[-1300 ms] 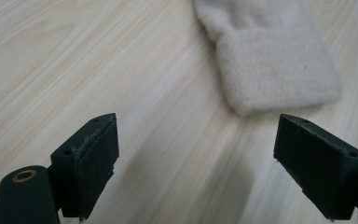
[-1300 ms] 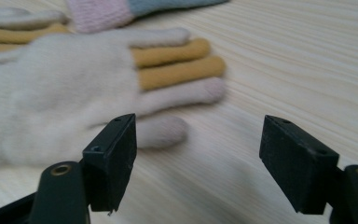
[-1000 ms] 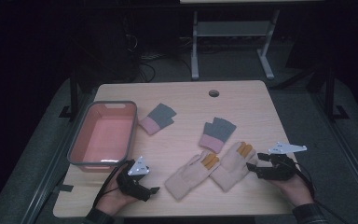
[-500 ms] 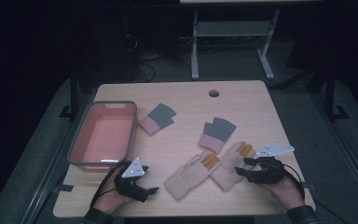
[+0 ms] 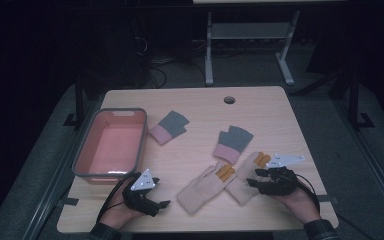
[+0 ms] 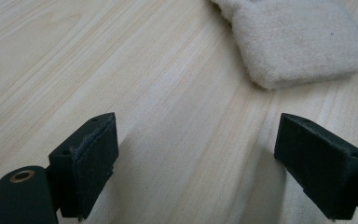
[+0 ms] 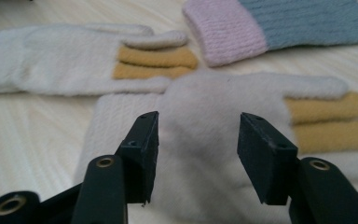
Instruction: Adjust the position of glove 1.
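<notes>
1. Right tool [image 5: 252, 182]: moved leftward within the last second, from just off the outer edge of the right cream glove [image 5: 250, 167] to low over its cuff end.
2. Seen along the right tool [image 7: 198, 135] in the right gripper view: spread wide, straddling the fluffy back of the right cream glove [image 7: 205, 107], pinching nothing yet. Cannot tell whether touching the fabric or hanging just above it.
3. Left tool [image 5: 162, 205]: hardly shifted in that time, resting near the front edge of the tabletop [image 5: 195, 105]. In the left gripper view, also spread [image 6: 196, 140], with only bare wood between the jaws and the cuff of the left cream glove [image 6: 298, 42] ahead, not reached.
4. No change among the things themselves:
   - left cream glove [image 5: 205, 186] and right cream glove lying flat side by side near the front edge, seemingly touching, mustard fingers pointing away from the person
   - grey-and-pink glove [image 5: 232, 142] just beyond their fingertips
   - second grey-and-pink glove [image 5: 169, 126] farther left, beside the pink bin [image 5: 125, 110]
5. Meaning for the work, as a judgement: approach on the right side as good as finished, closing on the cuff the likely next move. Left side lagging, needing a short push forward before any grasp. Nothing lifted so far; bin well apart from both cream gloves, with no glove inside.
</notes>
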Available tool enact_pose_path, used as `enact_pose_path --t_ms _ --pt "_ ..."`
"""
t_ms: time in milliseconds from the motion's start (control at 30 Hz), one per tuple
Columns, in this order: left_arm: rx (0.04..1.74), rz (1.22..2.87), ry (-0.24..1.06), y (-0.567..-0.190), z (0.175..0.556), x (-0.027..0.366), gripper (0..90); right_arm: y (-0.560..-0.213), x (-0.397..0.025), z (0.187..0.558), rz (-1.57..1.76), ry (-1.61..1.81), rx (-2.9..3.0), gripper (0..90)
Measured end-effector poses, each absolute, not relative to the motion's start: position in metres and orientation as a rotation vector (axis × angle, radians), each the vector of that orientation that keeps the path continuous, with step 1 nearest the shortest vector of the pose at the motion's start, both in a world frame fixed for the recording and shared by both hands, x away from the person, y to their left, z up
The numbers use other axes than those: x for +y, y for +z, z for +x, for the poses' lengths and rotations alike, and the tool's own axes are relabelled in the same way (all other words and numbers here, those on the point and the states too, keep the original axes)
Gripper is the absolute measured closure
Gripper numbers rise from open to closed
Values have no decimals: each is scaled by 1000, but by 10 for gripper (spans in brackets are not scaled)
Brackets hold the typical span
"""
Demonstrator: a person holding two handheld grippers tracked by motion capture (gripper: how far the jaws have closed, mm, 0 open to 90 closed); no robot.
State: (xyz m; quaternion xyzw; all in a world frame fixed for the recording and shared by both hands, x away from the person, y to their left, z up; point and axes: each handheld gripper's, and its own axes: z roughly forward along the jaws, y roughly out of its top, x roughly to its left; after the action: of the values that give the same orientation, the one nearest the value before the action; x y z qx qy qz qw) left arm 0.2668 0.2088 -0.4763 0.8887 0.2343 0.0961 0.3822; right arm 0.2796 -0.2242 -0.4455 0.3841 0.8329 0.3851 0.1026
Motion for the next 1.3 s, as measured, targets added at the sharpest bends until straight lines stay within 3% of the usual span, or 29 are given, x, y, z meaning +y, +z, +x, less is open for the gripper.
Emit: enact_pose_path --t_ms 300,700,733,767,1300 --pt "598 2267 245 -476 267 209 129 -454 -215 298 1143 1075 2454 401" --pt "597 2267 245 -476 267 209 129 -465 -215 298 1135 1021 2511 608" --pt "598 2267 246 -476 267 209 130 -464 -216 297 1130 1021 2514 678" --pt "597 2267 246 -476 267 209 130 -463 -219 296 1127 1038 2510 850" --pt "596 2268 246 -476 267 209 130 -442 -237 296 1169 1208 2448 874"
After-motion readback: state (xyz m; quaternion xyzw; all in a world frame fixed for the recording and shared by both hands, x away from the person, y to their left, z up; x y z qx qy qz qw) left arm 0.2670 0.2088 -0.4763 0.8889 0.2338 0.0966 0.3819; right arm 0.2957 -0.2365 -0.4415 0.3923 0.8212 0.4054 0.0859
